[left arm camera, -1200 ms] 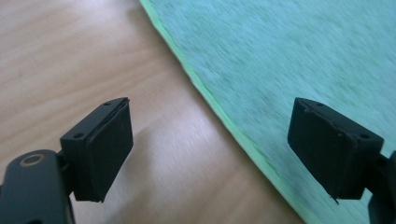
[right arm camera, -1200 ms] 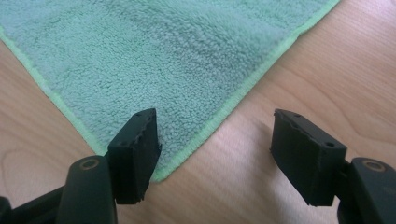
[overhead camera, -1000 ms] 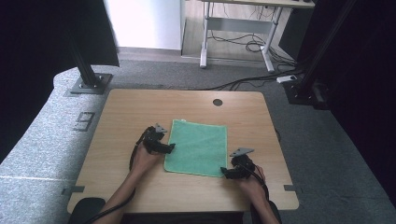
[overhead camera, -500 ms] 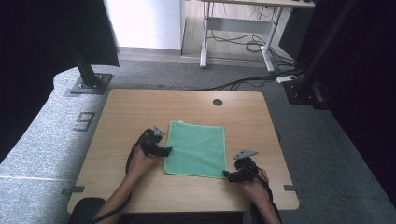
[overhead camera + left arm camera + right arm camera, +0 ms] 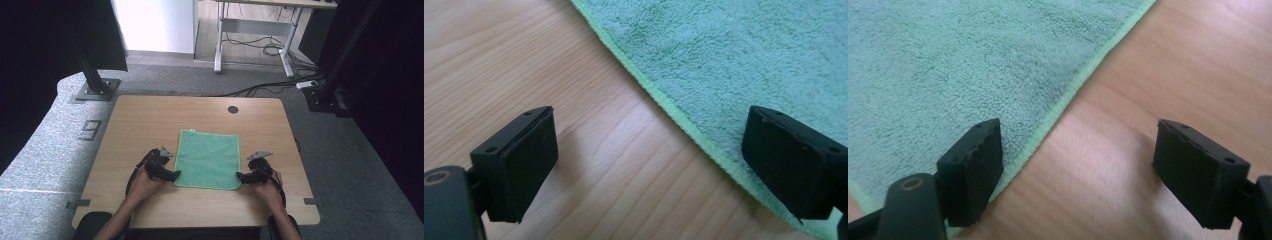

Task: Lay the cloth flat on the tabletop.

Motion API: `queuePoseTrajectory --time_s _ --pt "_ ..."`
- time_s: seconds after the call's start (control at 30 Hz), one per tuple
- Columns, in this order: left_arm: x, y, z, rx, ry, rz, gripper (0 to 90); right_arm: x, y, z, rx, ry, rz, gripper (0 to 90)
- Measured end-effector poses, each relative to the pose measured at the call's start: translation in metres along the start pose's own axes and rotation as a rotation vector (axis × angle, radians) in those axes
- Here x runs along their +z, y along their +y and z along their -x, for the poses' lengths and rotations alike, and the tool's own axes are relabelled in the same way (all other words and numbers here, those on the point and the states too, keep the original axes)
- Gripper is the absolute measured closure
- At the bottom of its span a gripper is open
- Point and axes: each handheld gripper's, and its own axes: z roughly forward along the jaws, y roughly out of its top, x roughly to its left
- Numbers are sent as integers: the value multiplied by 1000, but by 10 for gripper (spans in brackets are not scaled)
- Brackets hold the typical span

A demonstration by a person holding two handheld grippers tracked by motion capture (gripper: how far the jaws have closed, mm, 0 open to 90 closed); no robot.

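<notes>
1. Green towel [image 5: 207, 159] flat on table [image 5: 150, 120], lying in the near half, a bit nearer than the round cable hole [image 5: 233, 109].
2. Towel spread in a single layer, roughly rectangular, long sides running away from the person, no visible folds.
3. Left hand-held gripper [image 5: 172, 175] at towel's near left corner, low over the table, held in left hand [image 5: 145, 181].
4. Left jaws spread wide, just been opening; in left gripper view, one pad over bare wood, other pad over towel, hemmed edge [image 5: 674, 112] running between them; nothing pinched.
5. Right hand-held gripper [image 5: 241, 176] at towel's near right corner, held in right hand [image 5: 267, 189].
6. Right jaws spread wide too, just been opening; in right gripper view, one pad over towel close to its hem, other over bare wood; towel not clamped.
7. Both grippers pointing inward toward the towel from opposite sides, well apart from each other.
8. Forearms entering from near edge of table, either side of towel.
</notes>
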Motion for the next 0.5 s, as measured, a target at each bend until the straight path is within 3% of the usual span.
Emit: queuePoseTrajectory --time_s 0.17,0.5 --pt "-6 -11 -7 -44 -9 3 84 10 11 -2 -14 -2 4 192" --pt "-4 -16 -11 -57 -17 40 66 9 8 -3 -15 15 18 189"
